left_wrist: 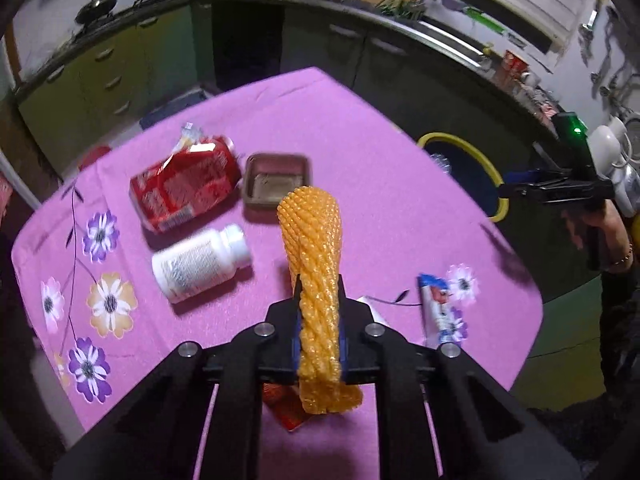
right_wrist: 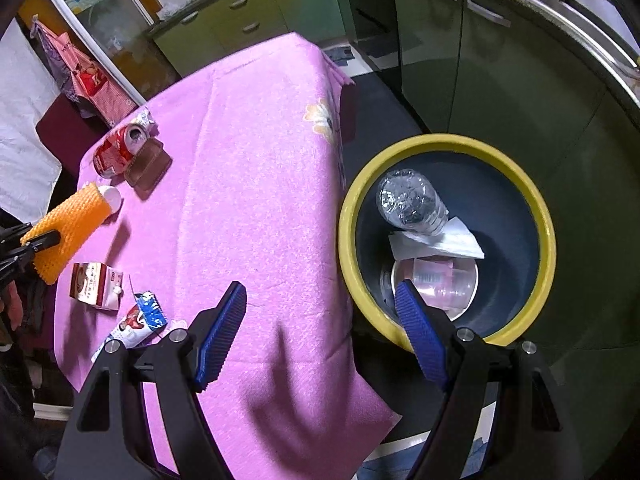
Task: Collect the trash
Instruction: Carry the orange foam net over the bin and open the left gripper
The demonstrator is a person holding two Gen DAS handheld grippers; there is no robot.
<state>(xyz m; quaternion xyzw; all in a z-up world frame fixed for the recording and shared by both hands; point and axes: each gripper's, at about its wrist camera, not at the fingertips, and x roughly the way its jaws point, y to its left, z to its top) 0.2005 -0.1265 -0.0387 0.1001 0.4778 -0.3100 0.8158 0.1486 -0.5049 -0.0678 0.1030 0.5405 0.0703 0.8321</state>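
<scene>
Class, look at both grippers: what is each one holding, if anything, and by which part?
The left gripper clamps the orange foam mesh sleeve near its lower end. The right gripper is open, holding nothing.

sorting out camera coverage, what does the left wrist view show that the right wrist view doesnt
Left wrist only: the full white pill bottle, purple flower prints, the sink counter.
Right wrist only: the bin's contents, a clear plastic bottle, paper and a cup; a small carton.
Both: orange foam net in the left gripper, red can, brown tray, yellow-rimmed bin.
</scene>
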